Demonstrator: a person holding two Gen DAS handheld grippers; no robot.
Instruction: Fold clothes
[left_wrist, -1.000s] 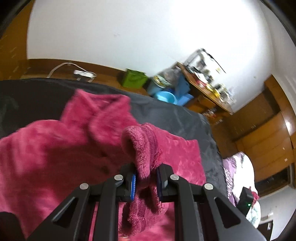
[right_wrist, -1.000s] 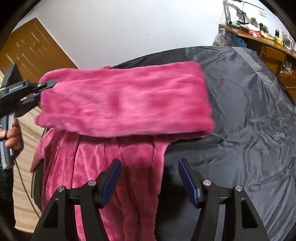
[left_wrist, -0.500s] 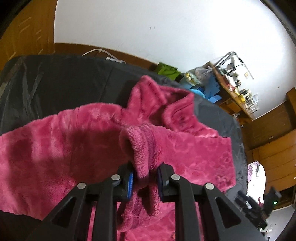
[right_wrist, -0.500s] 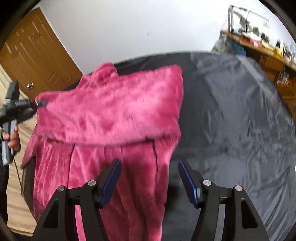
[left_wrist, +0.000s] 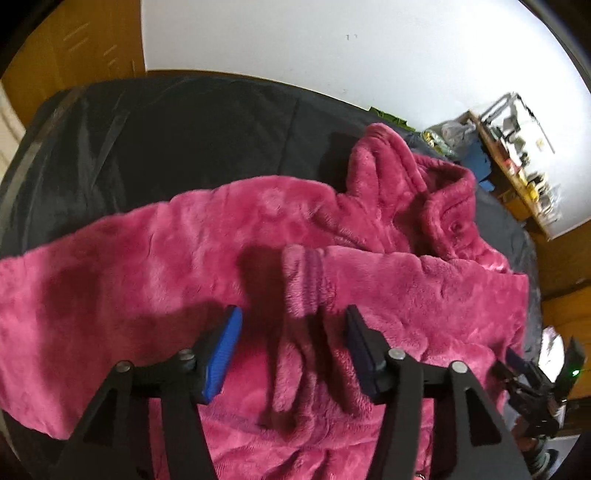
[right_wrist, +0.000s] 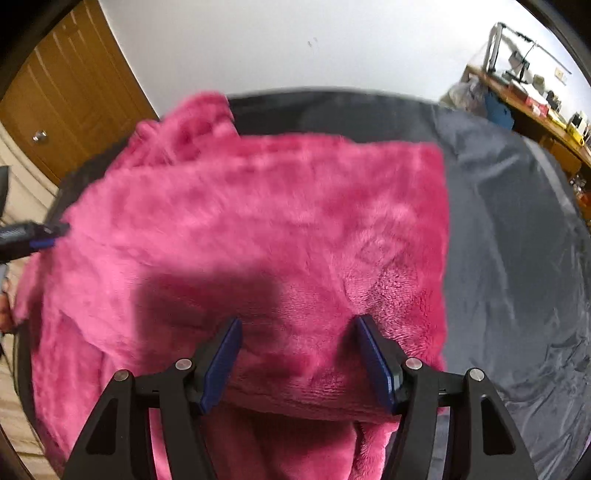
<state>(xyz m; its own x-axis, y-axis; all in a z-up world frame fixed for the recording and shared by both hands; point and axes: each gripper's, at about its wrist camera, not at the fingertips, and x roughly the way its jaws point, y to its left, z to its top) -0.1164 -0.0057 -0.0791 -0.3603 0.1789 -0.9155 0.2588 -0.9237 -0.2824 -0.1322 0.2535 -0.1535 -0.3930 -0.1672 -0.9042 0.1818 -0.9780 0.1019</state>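
here the left gripper (left_wrist: 293, 339) has just been opening, its jaws now spread with the sleeve cuff (left_wrist: 304, 280) loose between them, untouched. the pink fleece robe (right_wrist: 258, 229) lies on the dark bed cover (right_wrist: 517, 258). the right gripper (right_wrist: 297, 354) hovers over it, released.

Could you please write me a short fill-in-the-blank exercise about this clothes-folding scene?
1. The fleece garment is ____ in colour.
2. It lies on a dark ____ cover.
3. The left gripper has just been opening; its fingers now stand ____ around the cuff.
4. The door is made of ____.

Missing words: pink; grey; open; wood
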